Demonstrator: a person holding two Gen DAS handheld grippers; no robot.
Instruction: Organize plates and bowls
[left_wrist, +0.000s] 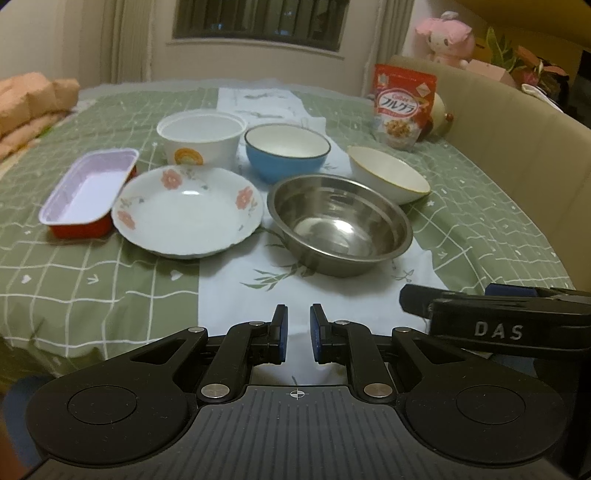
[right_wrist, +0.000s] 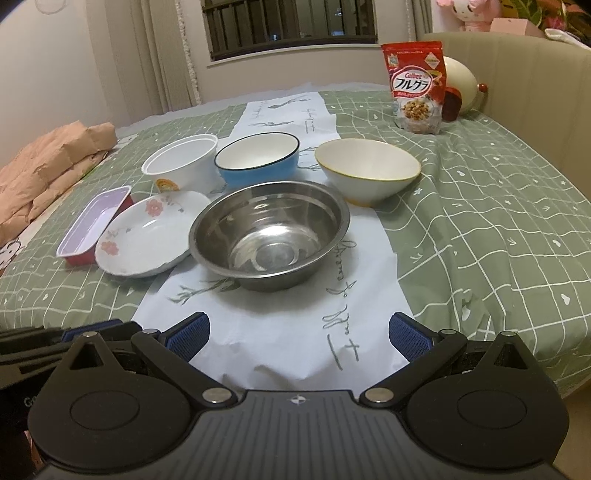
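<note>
We are holding the left gripper (left_wrist: 298, 332) narrowed and empty and the right gripper (right_wrist: 299, 336) spread wide near the bed's front edge; the steel bowl (right_wrist: 269, 236), mid-bed, is risking sliding on soft bedding.

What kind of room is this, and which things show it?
Probably a bedroom in a home, not a kitchen. The dishes stand on a green checked bedcover beside a padded headboard, with a folded pink quilt at one side and a pink plush toy on the shelf behind.
</note>
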